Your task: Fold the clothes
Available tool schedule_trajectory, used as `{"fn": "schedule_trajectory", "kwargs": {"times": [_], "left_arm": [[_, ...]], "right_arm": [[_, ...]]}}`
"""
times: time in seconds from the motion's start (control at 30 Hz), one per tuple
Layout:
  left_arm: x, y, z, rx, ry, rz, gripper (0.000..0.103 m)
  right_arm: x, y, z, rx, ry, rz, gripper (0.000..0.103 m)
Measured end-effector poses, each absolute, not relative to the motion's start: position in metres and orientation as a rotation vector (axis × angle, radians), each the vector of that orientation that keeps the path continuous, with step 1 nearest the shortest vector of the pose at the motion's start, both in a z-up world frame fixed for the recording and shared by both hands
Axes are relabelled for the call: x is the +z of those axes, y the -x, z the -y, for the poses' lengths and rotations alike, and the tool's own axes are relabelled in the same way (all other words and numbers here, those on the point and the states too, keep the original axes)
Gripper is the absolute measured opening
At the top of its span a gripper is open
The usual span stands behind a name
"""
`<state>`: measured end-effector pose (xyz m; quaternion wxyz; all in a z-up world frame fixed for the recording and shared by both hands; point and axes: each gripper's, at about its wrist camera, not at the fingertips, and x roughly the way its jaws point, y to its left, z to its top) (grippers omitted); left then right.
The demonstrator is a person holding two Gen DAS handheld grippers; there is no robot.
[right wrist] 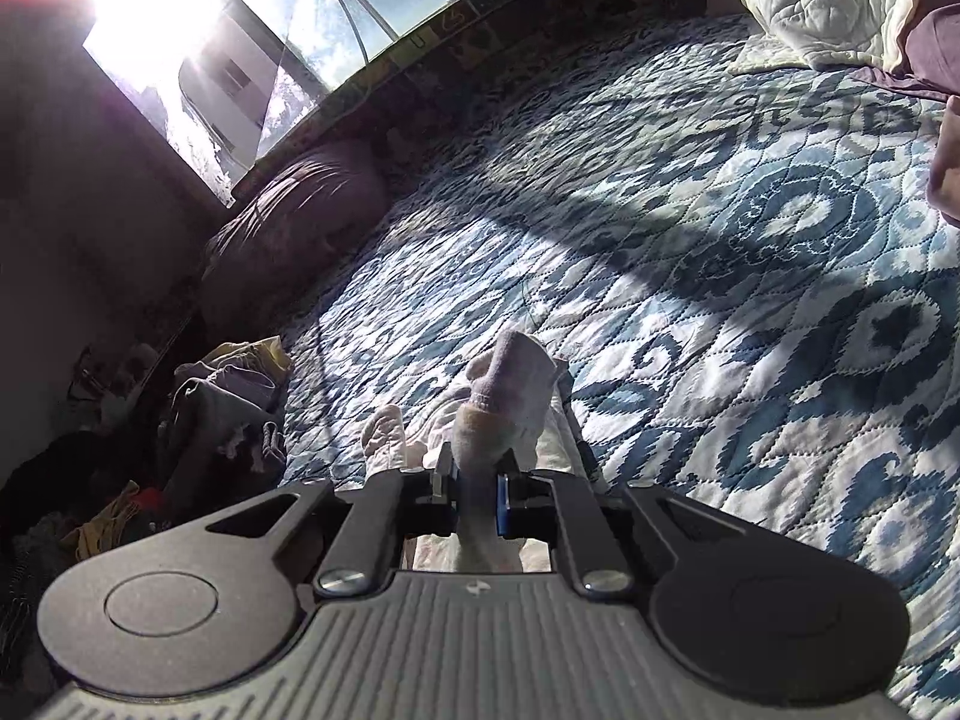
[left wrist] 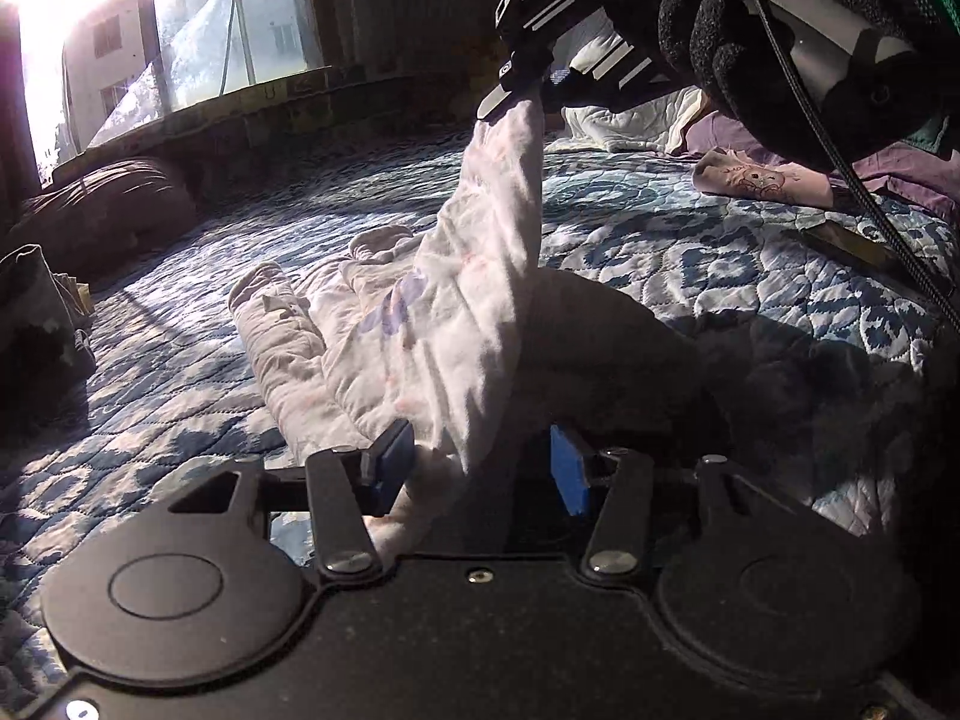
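- The right gripper (right wrist: pixel 474 489) is clenched on a bunched fold of the white garment (right wrist: pixel 510 396); both blue pads press the cloth from either side.
- In the left wrist view, the right gripper (left wrist: pixel 510 97) is raised above the bed and lifts one end of the white garment (left wrist: pixel 444 324) into a steep, tilted ridge.
- A gloved hand (left wrist: pixel 780 54) grips the handle of the right gripper.
- The left gripper (left wrist: pixel 477 468) has its jaws apart; the blue pads stand on either side of the lower end of the garment, and the left pad touches the cloth.
- The rest of the garment, including two crumpled sleeves, lies on the blue patterned quilt (left wrist: pixel 690 240), near the quilt's near edge.
- A folded pink printed garment (left wrist: pixel 762 180) lies toward the far right corner of the quilt, beside purple cloth (left wrist: pixel 900 174).
- A brown pillow (left wrist: pixel 102 210) rests at the far left edge, below the window (left wrist: pixel 180 30).
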<state>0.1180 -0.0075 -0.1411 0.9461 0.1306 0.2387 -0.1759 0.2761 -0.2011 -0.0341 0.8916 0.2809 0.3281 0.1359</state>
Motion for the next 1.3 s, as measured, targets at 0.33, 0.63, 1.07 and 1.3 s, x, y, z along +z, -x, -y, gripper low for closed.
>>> {"fn": "schedule_trajectory", "kwargs": {"times": [0.33, 0.63, 1.07, 1.3], "left_arm": [[-0.15, -0.156, -0.077, -0.433, 0.522, -0.668, 0.016], [-0.176, -0.166, -0.133, -0.431, 1.059, -0.67, 0.013], [-0.198, -0.167, -0.15, -0.274, 1.251, -0.673, 0.013], [-0.199, -0.163, -0.154, -0.256, 1.258, -0.657, 0.013]], "right_arm": [[-0.026, -0.322, 0.109, 0.325, -0.395, -0.715, 0.013], [-0.048, -0.377, 0.037, 0.285, -0.215, -0.831, 0.013], [-0.062, -0.4, -0.004, 0.335, -0.064, -0.838, 0.034], [-0.051, -0.377, 0.04, 0.376, -0.158, -0.73, 0.035]]}}
